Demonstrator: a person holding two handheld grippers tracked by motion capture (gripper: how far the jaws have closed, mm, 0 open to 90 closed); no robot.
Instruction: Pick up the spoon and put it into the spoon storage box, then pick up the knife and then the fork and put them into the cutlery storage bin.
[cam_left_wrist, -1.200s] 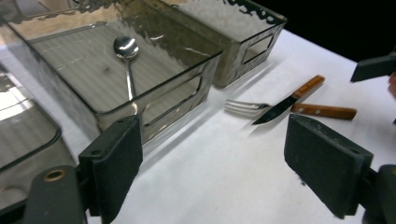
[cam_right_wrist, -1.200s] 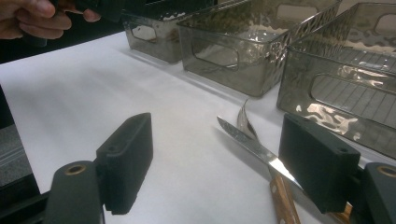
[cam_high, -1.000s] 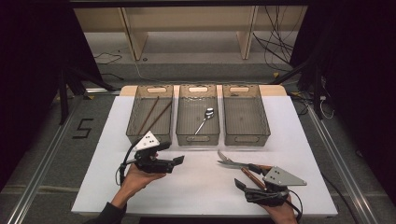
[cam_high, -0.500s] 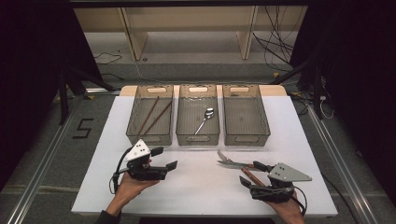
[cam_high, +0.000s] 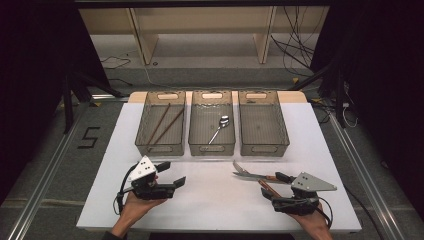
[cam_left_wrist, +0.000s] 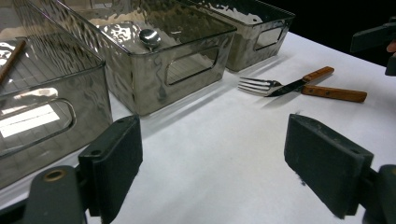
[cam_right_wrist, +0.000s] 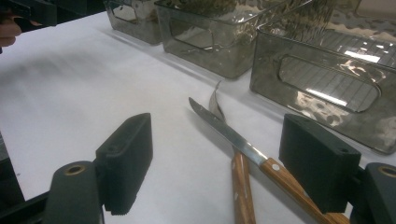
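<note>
White paper covers the surface (cam_high: 215, 200), with three clear bins in a row along its far edge: chopsticks (cam_high: 162, 122) lie in the left one, a spoon (cam_high: 220, 127) in the middle, so this looks like sorting cutlery by kind. Near the front right corner, a knife (cam_high: 267, 189) and fork (cam_high: 252, 174) lie crossed just ahead of the right tongs (cam_high: 270, 186). Along the left tongs (cam_left_wrist: 212, 161), gaping and empty, the pair lies well apart, beyond them. Between the right tongs' wide, empty jaws, the knife handle (cam_right_wrist: 292, 186) sits beside one pad.
</note>
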